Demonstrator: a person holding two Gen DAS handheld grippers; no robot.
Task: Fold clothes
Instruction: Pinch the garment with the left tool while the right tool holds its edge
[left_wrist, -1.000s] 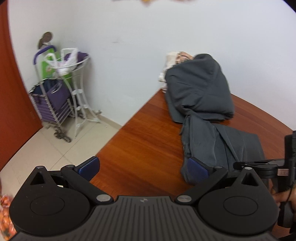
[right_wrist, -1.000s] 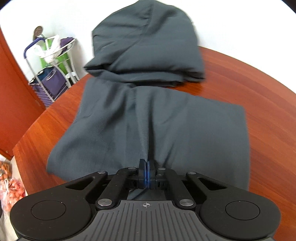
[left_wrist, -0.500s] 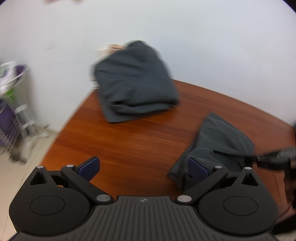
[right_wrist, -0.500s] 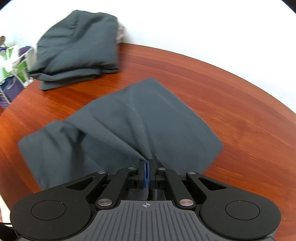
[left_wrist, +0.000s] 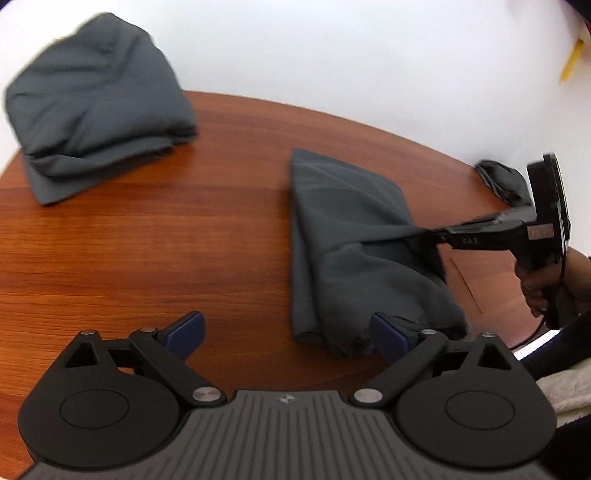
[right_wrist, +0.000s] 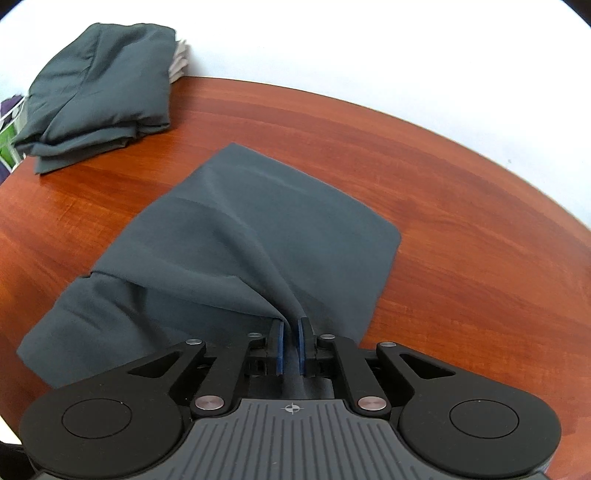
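Through the left wrist view, the left gripper (left_wrist: 286, 334) hung over the near edge of the worktop (left_wrist: 147, 236) with its blue pads (left_wrist: 184, 328) spread wide and nothing between them. Its right pad sat just at the near end of the dark grey cloth (left_wrist: 343, 236), which lay in a long fold running from the near edge toward the far edge, on the right half of the worktop. The right gripper (left_wrist: 424, 234) reached in from the right side, a hand (left_wrist: 535, 284) on its handle, its tip at a raised ridge of the cloth. A small label on its body was too blurred to read. A folded pile (left_wrist: 96, 107) of the same grey stuff sat at the far left corner.

Through the right wrist view, the right gripper (right_wrist: 290, 341) had its pads a narrow gap apart; the jaws had just been opening, and a pinch of the cloth (right_wrist: 258, 236) stood in the gap, no longer pressed as far as I could tell. The pile (right_wrist: 99, 92) lay at the far left edge.

I judged the cloth was being let go after being laid apart from the pile, mid-fold. Next, the right gripper would need to open fully and clear, and the left to take the near end for another fold. No brand or writing was legible.
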